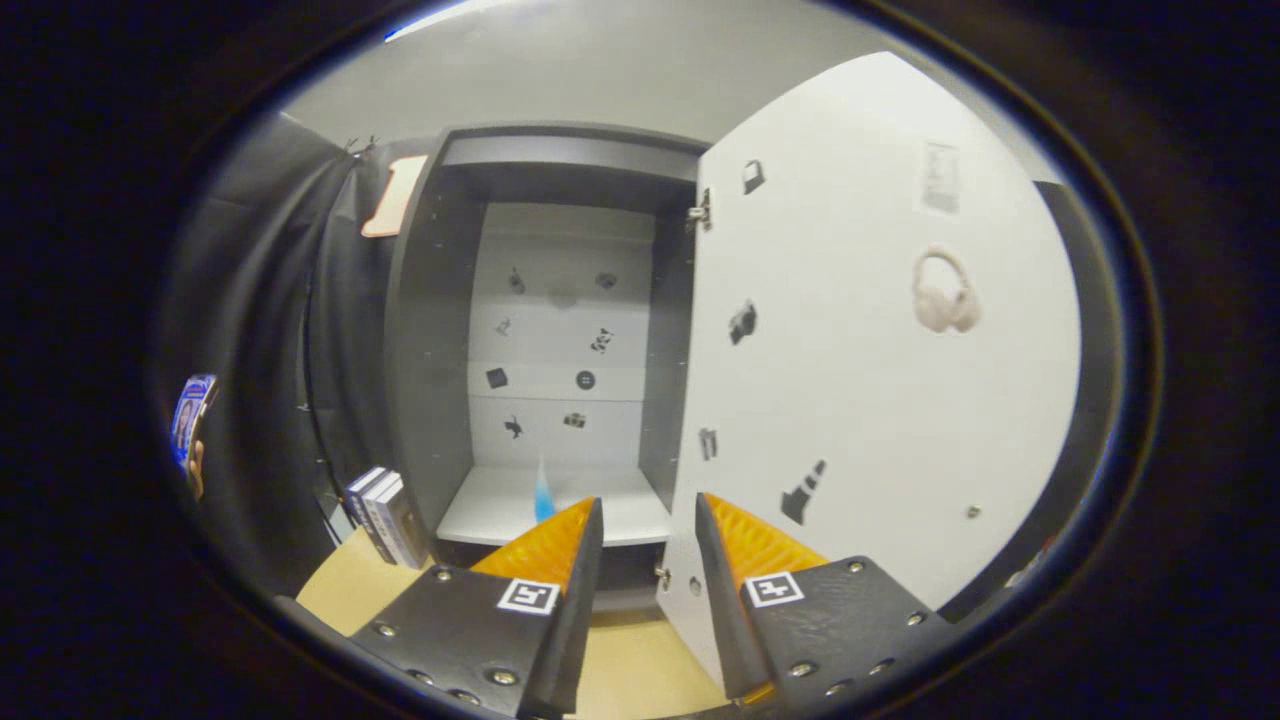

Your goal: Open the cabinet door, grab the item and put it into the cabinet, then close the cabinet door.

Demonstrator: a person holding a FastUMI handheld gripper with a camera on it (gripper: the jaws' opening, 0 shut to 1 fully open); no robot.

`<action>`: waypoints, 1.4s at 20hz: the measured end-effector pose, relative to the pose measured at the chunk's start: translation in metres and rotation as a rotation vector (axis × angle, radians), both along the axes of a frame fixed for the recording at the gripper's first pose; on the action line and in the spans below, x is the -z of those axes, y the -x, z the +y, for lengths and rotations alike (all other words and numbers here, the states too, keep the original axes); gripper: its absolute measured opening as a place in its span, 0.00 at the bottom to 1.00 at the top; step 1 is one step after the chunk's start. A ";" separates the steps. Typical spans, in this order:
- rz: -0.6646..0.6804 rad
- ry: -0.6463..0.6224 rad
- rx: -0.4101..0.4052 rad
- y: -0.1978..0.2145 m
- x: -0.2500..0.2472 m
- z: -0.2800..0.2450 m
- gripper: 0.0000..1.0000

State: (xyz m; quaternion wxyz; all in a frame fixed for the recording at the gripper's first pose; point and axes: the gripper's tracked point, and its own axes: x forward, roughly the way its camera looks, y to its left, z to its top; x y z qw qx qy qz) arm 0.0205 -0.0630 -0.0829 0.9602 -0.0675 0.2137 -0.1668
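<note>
Fingers of the gripper (650, 515) are standing apart at the near end of the view, spread with an open gap between them and nothing pinched in it. Through that gap the light wooden surface (630, 670) is showing, and just ahead of the tips the front edge of the cabinet (420, 330) is sitting.

Beyond the fingers the cabinet is standing open, its dark side walls framing a pale back panel dotted with small dark stickers. A pale shelf (500, 505) is forming the floor of the compartment, and on it a small blue item (543, 492) is standing upright, just past the tip of the left finger and a little to its left side, well inside the cabinet and apart from both fingers.

Swung out to the right, the white cabinet door (870, 400) is hanging open, its lower inner corner sitting just beside the right finger. A pair of pale headphones (945, 292) is hanging on the door's face, among more small stickers.

Left of the cabinet, a few books (385, 515) are leaning on the surface near the cabinet's base.
</note>
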 end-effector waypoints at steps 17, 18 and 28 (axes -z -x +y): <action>-0.120 0.181 0.525 0.146 -0.070 -0.182 0.55; -0.113 0.181 0.543 0.146 -0.065 -0.189 0.55; -0.082 0.171 0.525 0.125 -0.038 -0.202 0.53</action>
